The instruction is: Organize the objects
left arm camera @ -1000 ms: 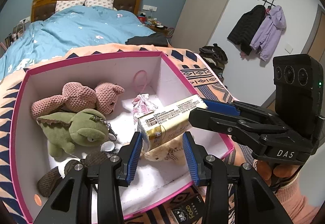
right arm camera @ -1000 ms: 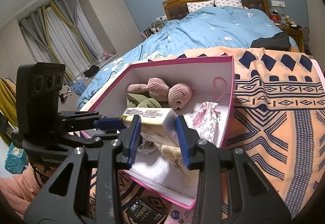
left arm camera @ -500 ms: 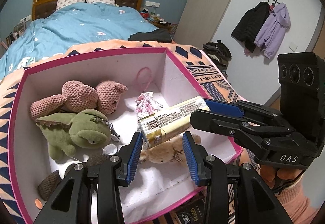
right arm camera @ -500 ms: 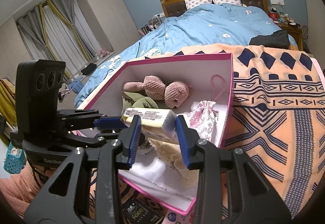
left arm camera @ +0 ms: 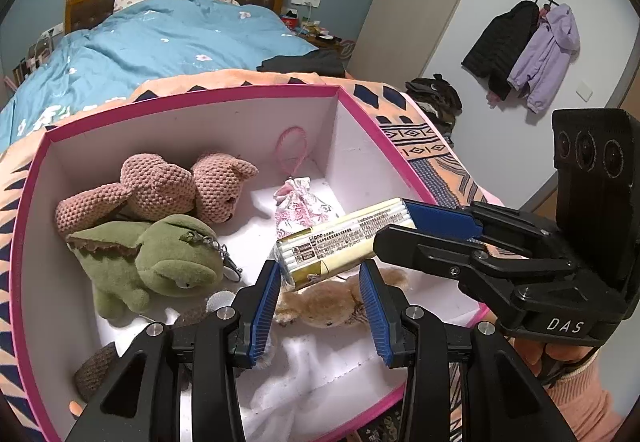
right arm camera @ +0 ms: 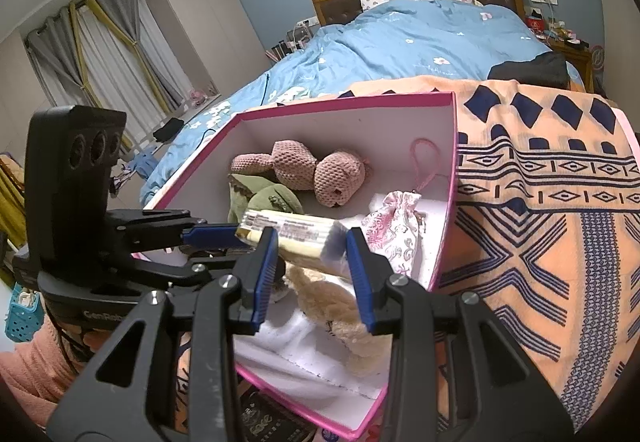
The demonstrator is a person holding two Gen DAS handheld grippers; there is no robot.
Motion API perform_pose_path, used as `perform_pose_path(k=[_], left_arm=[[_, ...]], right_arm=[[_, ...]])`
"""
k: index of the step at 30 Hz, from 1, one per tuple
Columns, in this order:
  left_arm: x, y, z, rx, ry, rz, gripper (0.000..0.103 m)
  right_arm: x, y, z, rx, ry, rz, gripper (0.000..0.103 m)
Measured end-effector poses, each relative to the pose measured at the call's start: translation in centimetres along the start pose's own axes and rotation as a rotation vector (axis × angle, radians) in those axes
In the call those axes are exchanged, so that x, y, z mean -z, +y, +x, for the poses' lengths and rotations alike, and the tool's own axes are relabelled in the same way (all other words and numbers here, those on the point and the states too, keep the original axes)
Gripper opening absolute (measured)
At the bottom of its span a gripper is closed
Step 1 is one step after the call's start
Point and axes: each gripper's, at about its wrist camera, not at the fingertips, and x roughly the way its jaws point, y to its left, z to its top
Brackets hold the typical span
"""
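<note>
Bedroom scene, patterned blanket [right arm camera: 540, 201] at the bed's foot. Left gripper [left arm camera: 320, 274] and right gripper [right arm camera: 311, 242] each pinch one end of the yellow stick pack [left arm camera: 340, 242], still suspended just above the pink box [left arm camera: 360, 109]. Nothing has shifted, so the pack has yet to be lowered beside the green plush dinosaur [left arm camera: 152, 262].

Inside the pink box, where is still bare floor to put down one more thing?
Bare white floor lies between the green dinosaur, the pink bear and the floral pouch; more by the near wall, before the tan plush. The left side is crowded.
</note>
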Motion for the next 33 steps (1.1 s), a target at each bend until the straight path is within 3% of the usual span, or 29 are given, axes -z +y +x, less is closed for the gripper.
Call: perform_pose_path(k=[24, 33], left_arm=[[-1.8, 1.7, 2.6, -0.015, 0.043, -0.069, 0.041], [-1.3, 1.6, 1.7, -0.044, -0.006, -0.044, 0.043]], right_arm=[[-1.5, -0.8, 1.9, 0.089, 0.024, 0.018, 0.039], [-1.3, -0.6, 1.9, 0.092, 0.011, 0.025, 0.039]])
